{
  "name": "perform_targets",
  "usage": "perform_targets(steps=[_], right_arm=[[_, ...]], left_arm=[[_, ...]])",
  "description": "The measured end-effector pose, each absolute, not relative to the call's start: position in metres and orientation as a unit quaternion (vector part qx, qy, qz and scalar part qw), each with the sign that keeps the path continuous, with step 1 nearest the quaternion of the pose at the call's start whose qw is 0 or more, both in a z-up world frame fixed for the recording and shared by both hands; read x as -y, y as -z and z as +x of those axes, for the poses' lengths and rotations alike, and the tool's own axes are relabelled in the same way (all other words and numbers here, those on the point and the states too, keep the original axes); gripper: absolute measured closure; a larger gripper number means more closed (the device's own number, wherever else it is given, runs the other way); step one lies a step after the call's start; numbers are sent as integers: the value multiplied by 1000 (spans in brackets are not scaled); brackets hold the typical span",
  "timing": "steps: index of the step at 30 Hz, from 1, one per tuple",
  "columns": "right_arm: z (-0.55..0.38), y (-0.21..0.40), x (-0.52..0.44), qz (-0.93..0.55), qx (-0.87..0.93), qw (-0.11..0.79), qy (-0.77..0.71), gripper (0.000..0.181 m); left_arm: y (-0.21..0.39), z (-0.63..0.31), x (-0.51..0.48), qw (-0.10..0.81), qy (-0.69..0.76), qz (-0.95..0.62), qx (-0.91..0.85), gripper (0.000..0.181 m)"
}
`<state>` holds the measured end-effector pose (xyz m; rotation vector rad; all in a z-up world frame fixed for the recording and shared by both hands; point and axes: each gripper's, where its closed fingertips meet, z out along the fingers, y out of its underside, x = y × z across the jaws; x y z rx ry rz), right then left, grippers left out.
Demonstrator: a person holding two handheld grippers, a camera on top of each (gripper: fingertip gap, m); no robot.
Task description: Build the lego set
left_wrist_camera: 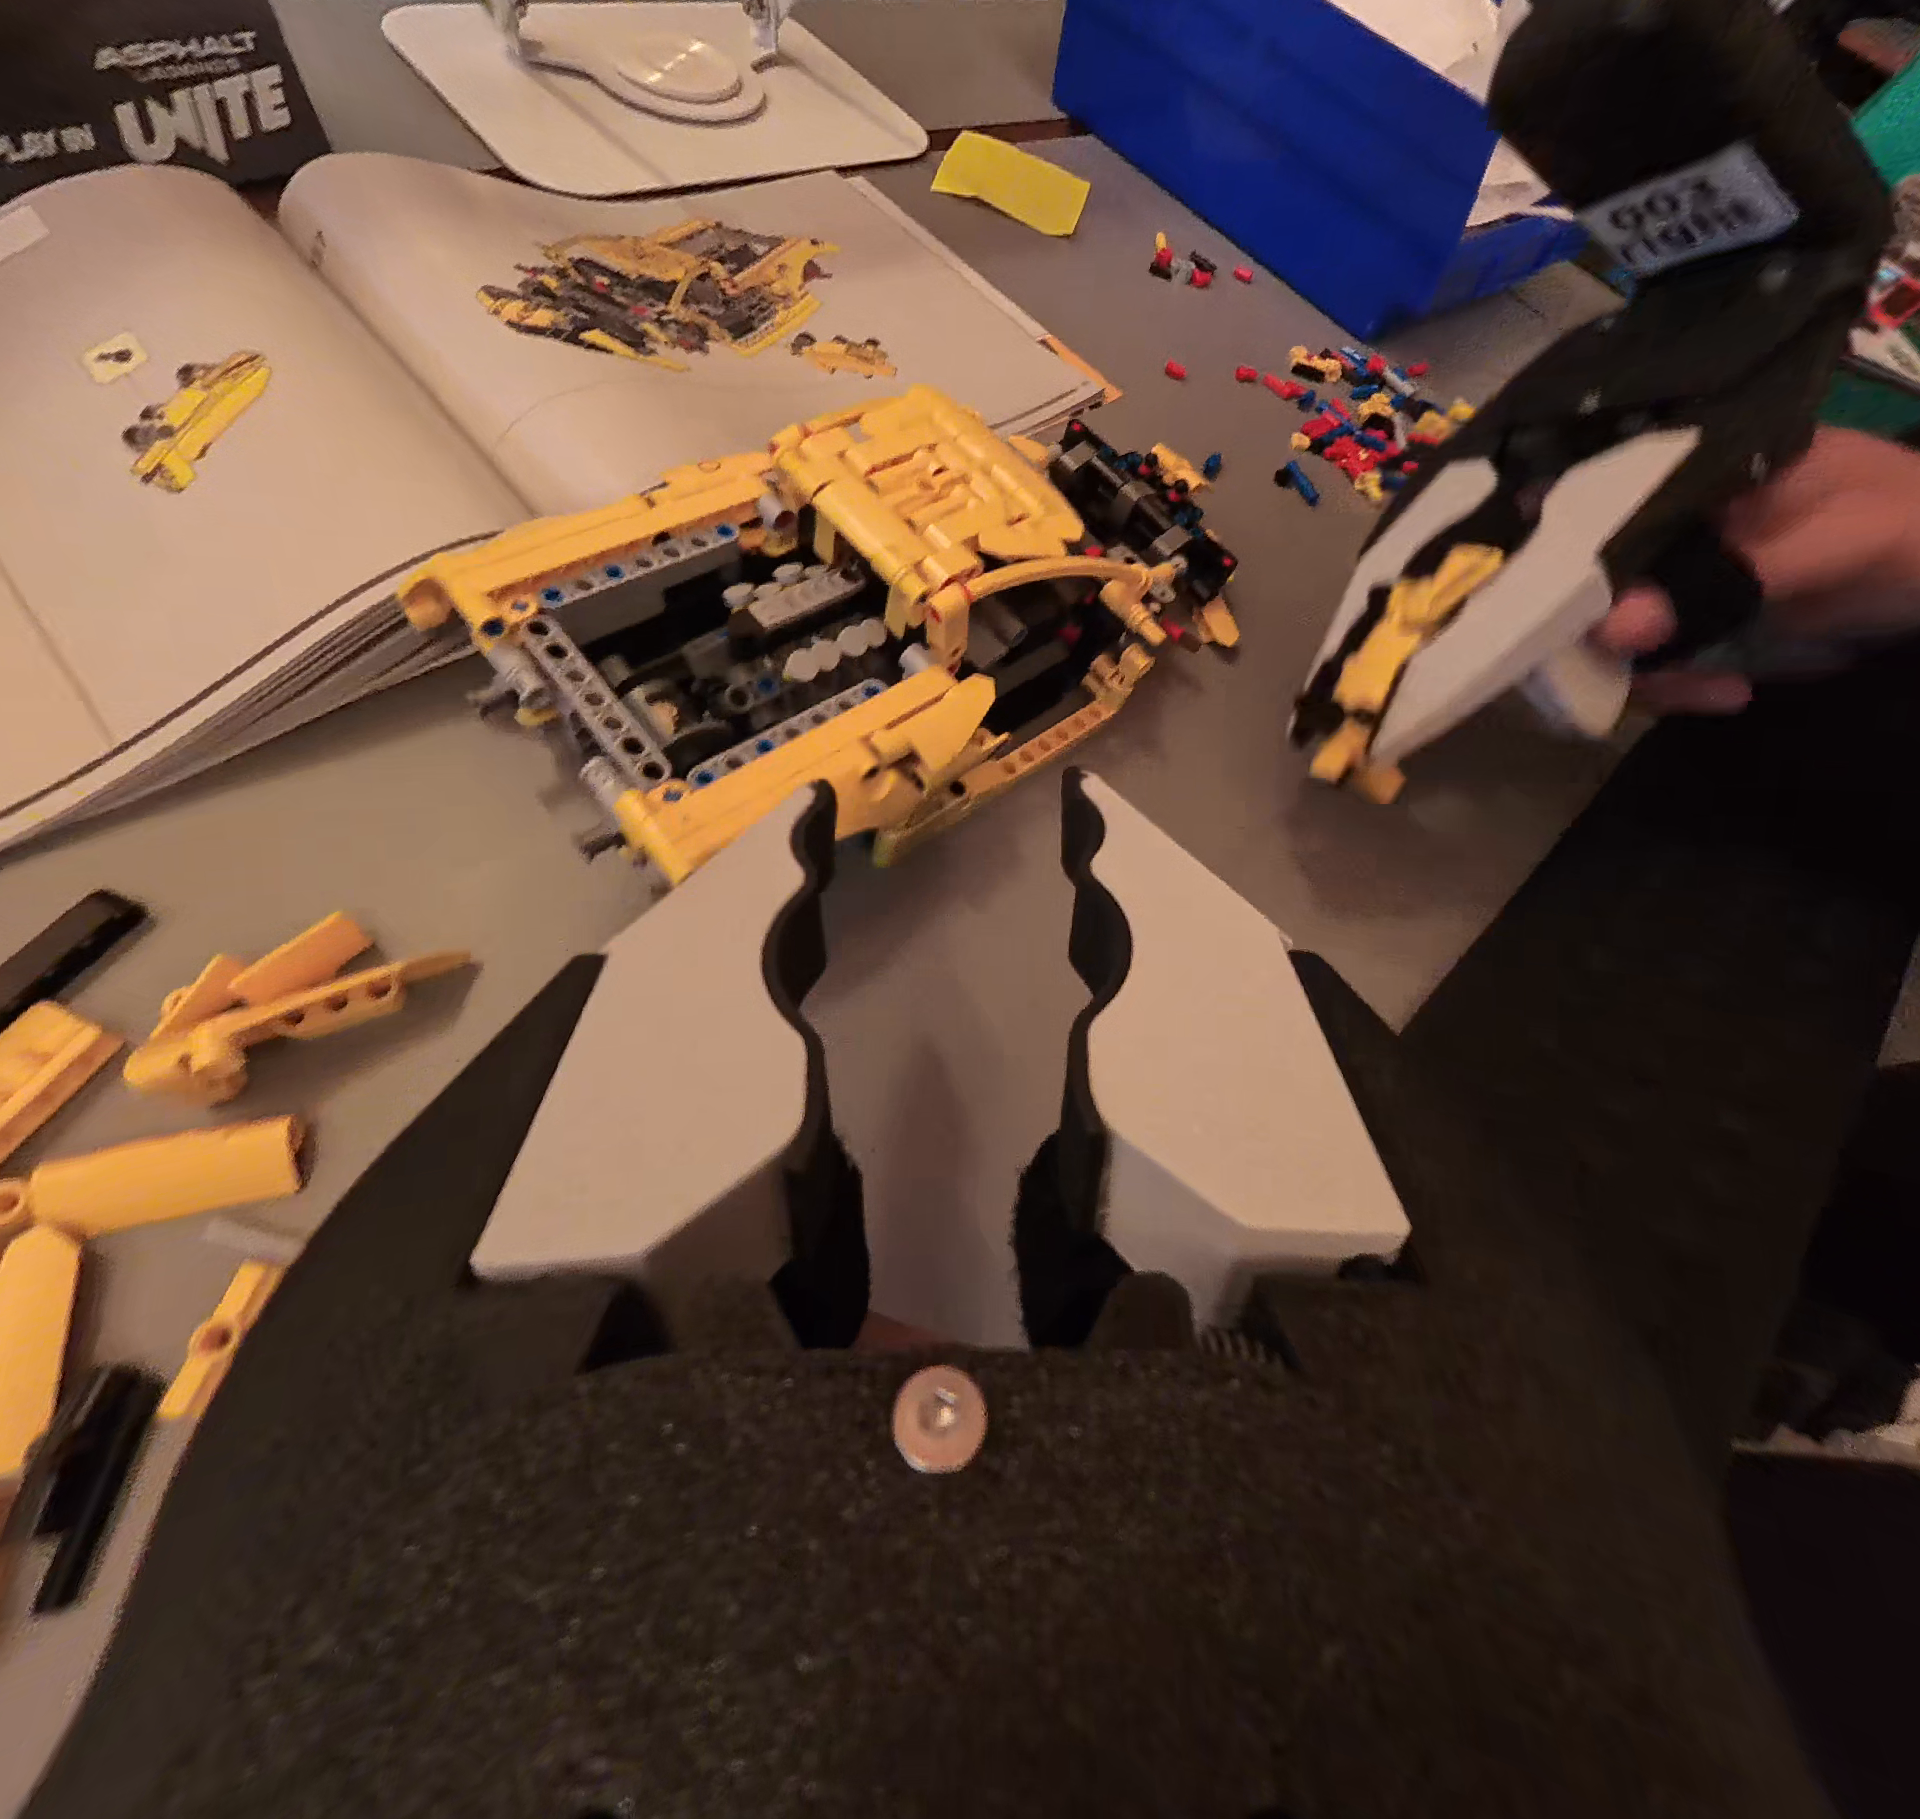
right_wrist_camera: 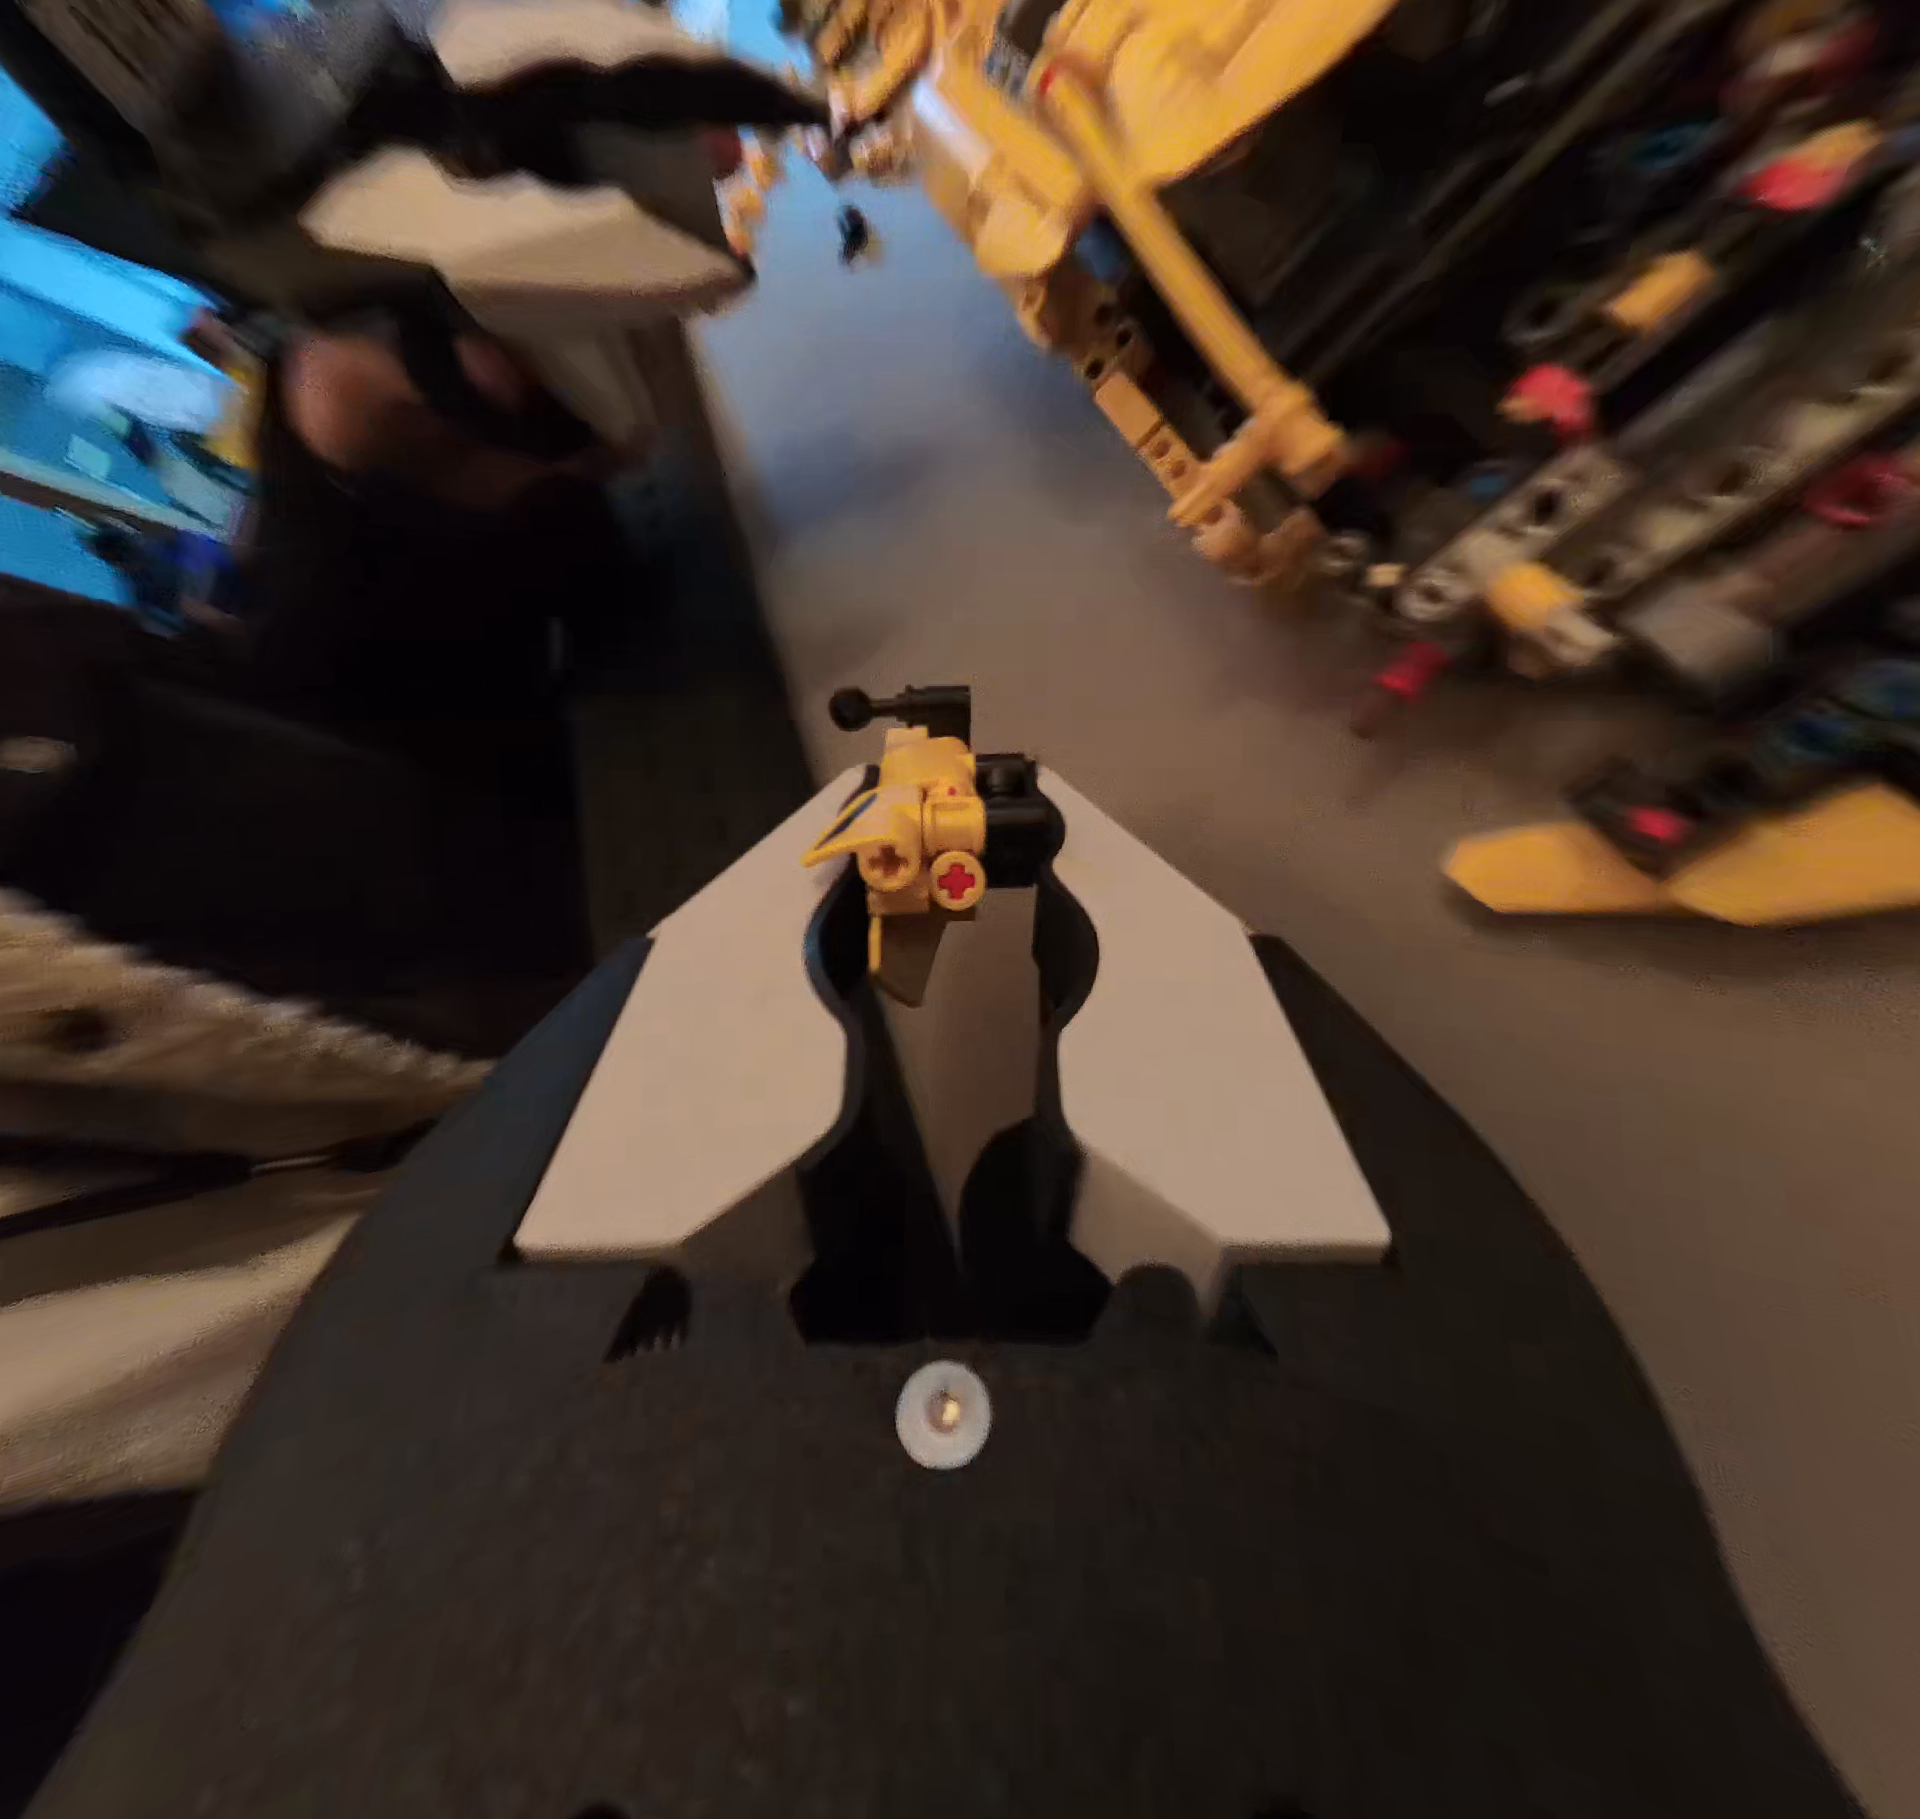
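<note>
A partly built yellow and black lego car (left_wrist_camera: 831, 616) lies on the grey table (left_wrist_camera: 1226, 834), next to an open instruction book (left_wrist_camera: 312, 439). My left gripper (left_wrist_camera: 945, 793) is open and empty, its fingertips just in front of the car's near edge. My right gripper (right_wrist_camera: 940, 813) is shut on a small yellow and black lego sub-assembly (right_wrist_camera: 925, 844) with red cross pins. In the left wrist view that gripper (left_wrist_camera: 1340, 730) holds the piece (left_wrist_camera: 1392, 647) low over the table, right of the car. The car (right_wrist_camera: 1351, 242) shows blurred at the upper right of the right wrist view.
Loose yellow panels (left_wrist_camera: 208, 1042) lie at the near left. A pile of small red, blue and yellow pins (left_wrist_camera: 1351, 419) lies at the far right, by a blue bin (left_wrist_camera: 1268, 107). A white lamp base (left_wrist_camera: 644, 96) and a yellow paper (left_wrist_camera: 1008, 180) are behind the book.
</note>
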<state>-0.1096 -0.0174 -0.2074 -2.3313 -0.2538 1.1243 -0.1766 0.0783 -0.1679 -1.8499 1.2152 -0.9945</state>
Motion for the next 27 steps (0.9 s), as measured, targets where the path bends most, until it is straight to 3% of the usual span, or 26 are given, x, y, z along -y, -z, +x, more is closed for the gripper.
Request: perform_targets(steps=[4, 13, 27], right_arm=[[-148, 235, 17, -877, 222, 293, -310, 156], [-153, 240, 29, -875, 273, 279, -287, 154], [-88, 220, 49, -900, 237, 286, -228, 122]], left_arm=[[173, -194, -80, 346, 393, -718, -459, 138], [172, -220, -58, 340, 411, -682, -500, 138], [186, -232, -78, 323, 381, -741, -449, 137]])
